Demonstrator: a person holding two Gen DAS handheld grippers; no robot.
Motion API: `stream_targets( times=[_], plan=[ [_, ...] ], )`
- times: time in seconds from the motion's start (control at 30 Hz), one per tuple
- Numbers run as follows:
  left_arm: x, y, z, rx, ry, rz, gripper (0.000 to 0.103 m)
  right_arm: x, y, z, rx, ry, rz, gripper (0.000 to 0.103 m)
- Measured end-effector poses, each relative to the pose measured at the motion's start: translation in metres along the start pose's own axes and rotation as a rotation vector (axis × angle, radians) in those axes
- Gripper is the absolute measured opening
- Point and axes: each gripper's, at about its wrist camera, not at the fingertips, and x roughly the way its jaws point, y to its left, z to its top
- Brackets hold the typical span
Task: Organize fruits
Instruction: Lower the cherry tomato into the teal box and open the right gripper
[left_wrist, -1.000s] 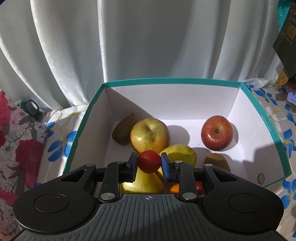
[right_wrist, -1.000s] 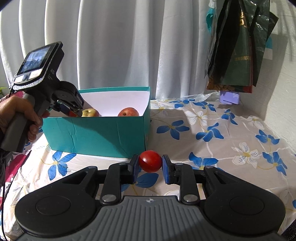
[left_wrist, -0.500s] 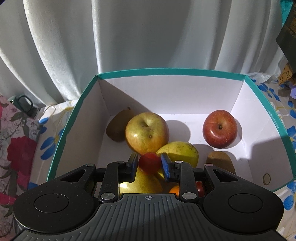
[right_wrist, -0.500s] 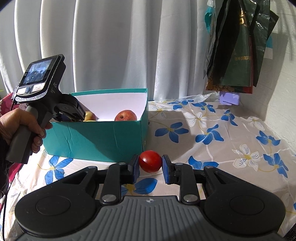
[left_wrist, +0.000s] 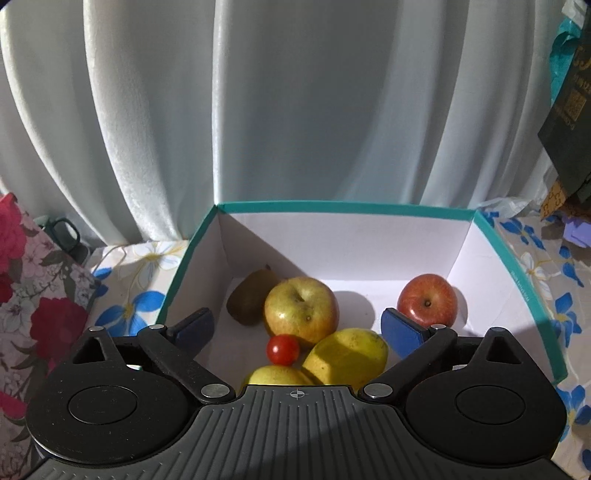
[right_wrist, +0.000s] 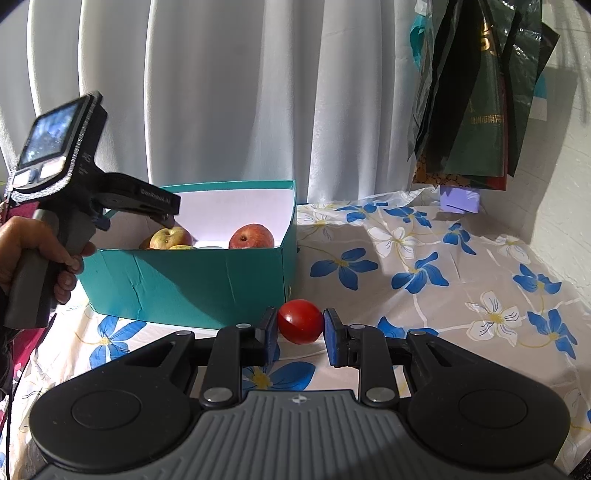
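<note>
My left gripper (left_wrist: 297, 326) is wide open above the teal box (left_wrist: 347, 207). A small red tomato (left_wrist: 283, 349) lies loose in the box among a yellow-green apple (left_wrist: 301, 311), two yellow pears (left_wrist: 347, 356), a kiwi (left_wrist: 249, 301) and a red apple (left_wrist: 428, 300). My right gripper (right_wrist: 300, 334) is shut on a second red tomato (right_wrist: 300, 321), low over the flowered cloth just in front of the box's right corner (right_wrist: 284, 269). The left gripper (right_wrist: 162, 210) also shows there, over the box.
A white curtain hangs behind the box. Dark bags (right_wrist: 480, 92) hang on the right wall, with a small purple box (right_wrist: 460, 199) below them. A red floral cloth (left_wrist: 33, 295) and a dark mug (left_wrist: 64, 236) lie left of the box.
My left gripper opened and rose and pulled back; its tomato dropped into the box beside the yellow-green apple. My right gripper kept its tomato and barely moved.
</note>
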Motion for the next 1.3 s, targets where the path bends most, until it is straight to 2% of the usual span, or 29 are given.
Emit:
stream_targets(
  times=[0.27, 0.33, 0.5, 0.77, 1.07, 1.3],
  plan=[
    [-0.032, 0.039, 0.000, -0.156, -0.015, -0.054, 0.100, 0.001, 0.000, 0.004, -0.008, -0.005, 0.018, 0.025],
    [-0.045, 0.046, -0.005, -0.166, -0.033, -0.073, 0.100, 0.000, 0.000, 0.005, -0.010, -0.007, 0.023, 0.025],
    [-0.068, 0.056, -0.025, -0.175, -0.034, -0.039, 0.101, 0.001, 0.001, 0.010, -0.019, -0.020, 0.034, 0.025],
    [-0.081, 0.053, -0.063, -0.138, 0.051, 0.031, 0.102, 0.005, 0.010, 0.030, -0.066, -0.067, 0.063, 0.025],
    [-0.087, 0.061, -0.086, -0.170, 0.139, 0.031, 0.102, 0.029, 0.028, 0.059, -0.106, -0.102, 0.102, 0.025],
    [-0.089, 0.066, -0.097, -0.176, 0.177, 0.048, 0.102, 0.062, 0.042, 0.072, -0.124, -0.073, 0.123, 0.025]
  ],
)
